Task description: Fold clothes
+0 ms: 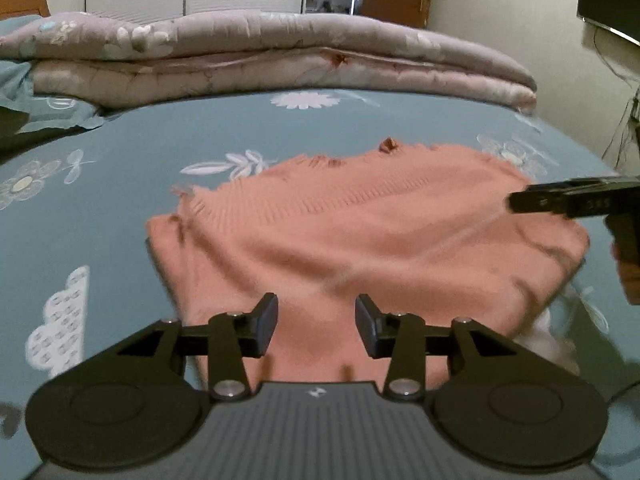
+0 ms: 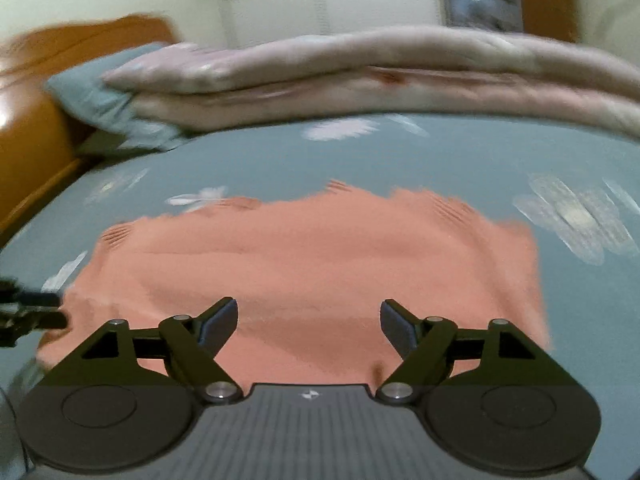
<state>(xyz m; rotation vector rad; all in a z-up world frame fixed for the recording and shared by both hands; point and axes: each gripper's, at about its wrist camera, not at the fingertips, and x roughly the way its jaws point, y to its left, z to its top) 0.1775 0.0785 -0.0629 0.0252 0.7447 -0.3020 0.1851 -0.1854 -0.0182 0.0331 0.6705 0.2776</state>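
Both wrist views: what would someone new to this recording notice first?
The salmon-pink knitted sweater stands out, lying folded into a rough rectangle in the middle of the blue-grey flowered bedsheet. Just in front of each camera, the left gripper and right gripper hover over its near edge with jaws open and nothing between them. Behind the sweater, a folded pinkish quilt lies across the far side of the bed.

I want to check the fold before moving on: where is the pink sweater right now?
The pink sweater lies folded on the blue floral bedsheet, just ahead of both open grippers, with the stacked pink quilt beyond it.
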